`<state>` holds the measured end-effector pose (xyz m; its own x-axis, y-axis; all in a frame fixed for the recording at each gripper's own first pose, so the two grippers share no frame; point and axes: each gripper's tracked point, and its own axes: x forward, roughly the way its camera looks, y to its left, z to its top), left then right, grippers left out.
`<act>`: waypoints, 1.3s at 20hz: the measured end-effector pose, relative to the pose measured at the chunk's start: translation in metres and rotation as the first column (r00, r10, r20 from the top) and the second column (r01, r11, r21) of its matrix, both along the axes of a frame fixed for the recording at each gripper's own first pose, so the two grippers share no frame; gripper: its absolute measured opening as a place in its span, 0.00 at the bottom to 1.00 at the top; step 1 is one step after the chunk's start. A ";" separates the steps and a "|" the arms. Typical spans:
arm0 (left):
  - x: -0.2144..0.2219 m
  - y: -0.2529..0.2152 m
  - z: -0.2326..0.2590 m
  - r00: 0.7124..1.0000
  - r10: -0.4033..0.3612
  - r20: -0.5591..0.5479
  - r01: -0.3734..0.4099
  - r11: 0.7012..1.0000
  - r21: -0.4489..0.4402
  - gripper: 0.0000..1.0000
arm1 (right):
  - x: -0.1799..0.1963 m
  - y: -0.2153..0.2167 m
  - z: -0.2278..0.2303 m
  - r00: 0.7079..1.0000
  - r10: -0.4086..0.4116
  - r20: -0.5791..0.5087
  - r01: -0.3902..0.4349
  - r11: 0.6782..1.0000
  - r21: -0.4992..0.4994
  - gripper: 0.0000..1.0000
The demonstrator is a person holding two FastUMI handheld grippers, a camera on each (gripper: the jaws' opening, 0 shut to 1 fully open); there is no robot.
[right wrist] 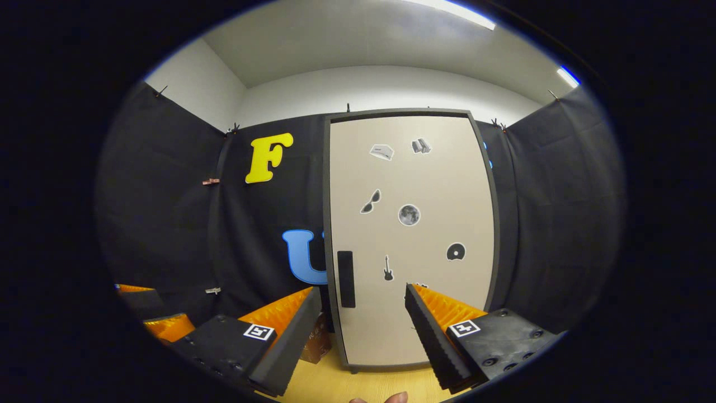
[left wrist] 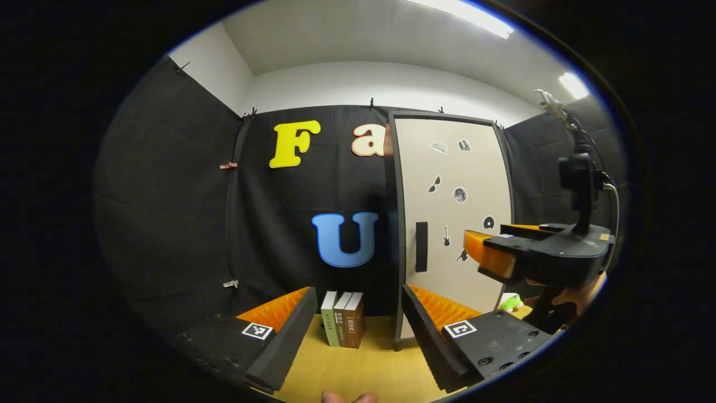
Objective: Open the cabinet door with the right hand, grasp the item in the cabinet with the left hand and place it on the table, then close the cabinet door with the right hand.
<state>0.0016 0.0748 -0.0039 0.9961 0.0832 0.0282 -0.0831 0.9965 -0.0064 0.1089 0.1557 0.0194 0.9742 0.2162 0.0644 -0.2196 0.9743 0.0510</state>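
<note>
Cabinet [right wrist: 411,240] upright on the table [left wrist: 358,369], door [right wrist: 425,313] shut, handle [right wrist: 345,279] at its left edge. Right gripper [right wrist: 363,330] wide open, near the door, not touching. Left gripper [left wrist: 358,330] wide open too, facing books [left wrist: 342,326] (item inside hidden).
</note>
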 end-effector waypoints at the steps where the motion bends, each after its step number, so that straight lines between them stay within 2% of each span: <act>1: 0.002 0.005 -0.002 1.000 0.008 -0.004 -0.008 1.000 -0.003 0.95 | 0.013 0.007 -0.003 1.000 0.002 -0.005 -0.002 1.000 0.002 0.97; 4: 0.007 0.015 -0.008 1.000 0.031 -0.007 -0.031 0.999 -0.016 0.95 | 0.055 0.022 -0.012 1.000 -0.008 -0.003 0.008 1.000 -0.001 0.97; 7: 0.014 0.016 -0.020 0.999 0.020 -0.031 -0.021 0.999 -0.031 0.96 | 0.093 0.033 -0.032 0.999 -0.016 -0.030 0.016 1.000 -0.020 0.97; 12: 0.020 0.025 -0.033 0.998 0.025 -0.056 -0.027 0.999 -0.042 0.96 | 0.136 0.049 -0.065 0.998 -0.009 -0.058 0.007 0.999 -0.036 0.97; 16: 0.020 0.031 -0.039 0.998 0.036 -0.056 -0.038 0.999 -0.036 0.96 | 0.161 0.055 -0.081 0.996 -0.034 -0.078 0.031 0.999 -0.043 0.97; 19: 0.019 0.035 -0.042 0.997 0.050 -0.064 -0.052 0.998 -0.035 0.96 | 0.175 0.056 -0.080 0.997 -0.049 -0.059 0.047 0.998 -0.035 0.78; 20: 0.016 0.038 -0.044 0.995 0.064 -0.072 -0.066 0.997 -0.028 0.96 | 0.181 0.051 -0.083 0.995 -0.074 -0.063 0.072 0.997 -0.036 0.78; 22: 0.005 0.041 -0.045 0.993 0.093 -0.079 -0.094 0.995 -0.014 0.96 | 0.180 0.051 -0.077 0.995 -0.088 -0.045 0.088 0.996 -0.015 0.61; 23: 0.000 0.041 -0.049 0.991 0.103 -0.089 -0.105 0.994 -0.018 0.96 | 0.179 0.058 -0.076 0.997 -0.068 -0.043 0.068 0.998 0.007 0.56; 24: -0.005 0.039 -0.056 0.989 0.109 -0.102 -0.113 0.993 -0.030 0.96 | 0.178 0.058 -0.078 0.996 -0.080 -0.048 0.081 0.997 0.001 0.52; 25: -0.012 0.038 -0.059 0.987 0.113 -0.110 -0.119 0.992 -0.046 0.96 | 0.179 0.059 -0.076 0.996 -0.084 -0.037 0.084 0.996 -0.013 0.37; 26: -0.018 0.038 -0.060 0.986 0.122 -0.111 -0.129 0.990 -0.058 0.96 | 0.177 0.058 -0.078 0.996 -0.084 -0.041 0.083 0.996 -0.022 0.37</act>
<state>-0.0167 0.1126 -0.0637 0.9747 0.2058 -0.0872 -0.2110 0.9759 -0.0553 0.2862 0.2140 -0.0590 0.9906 0.1350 0.0196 -0.1357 0.9900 0.0382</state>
